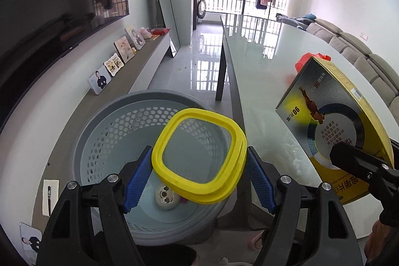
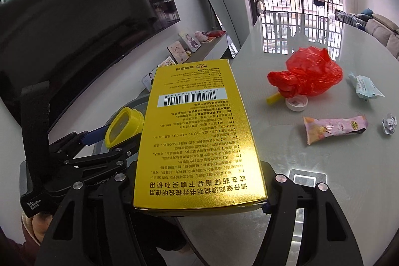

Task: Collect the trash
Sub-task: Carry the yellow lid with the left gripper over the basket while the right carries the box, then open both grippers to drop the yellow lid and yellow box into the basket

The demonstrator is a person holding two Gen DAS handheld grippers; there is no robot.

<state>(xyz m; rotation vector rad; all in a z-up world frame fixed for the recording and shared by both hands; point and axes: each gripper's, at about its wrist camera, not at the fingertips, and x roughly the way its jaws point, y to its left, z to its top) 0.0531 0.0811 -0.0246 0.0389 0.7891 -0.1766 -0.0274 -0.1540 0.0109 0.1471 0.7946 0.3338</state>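
Glossy pale grey worktop [image 2: 286, 153] beside round grey perforated plastic bin [image 1: 104, 138]. Gold cardboard medicine box [image 2: 197, 136] clamped in right claw [image 2: 199, 201], near bin over worktop edge. Yellow-rimmed clear square lid [image 1: 199, 156] pinched in left claw [image 1: 199, 178] above bin. Crumpled red plastic bag [image 2: 309, 74], pink snack wrapper [image 2: 334, 127] on worktop, well apart from bin.

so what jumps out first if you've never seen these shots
The yellow lid, clamped between the left gripper's blue pads, hangs over the grey perforated basket beside the table. The gold box fills the right gripper's view. Behind it a crumpled red plastic bag sits on the glossy table among wrappers.
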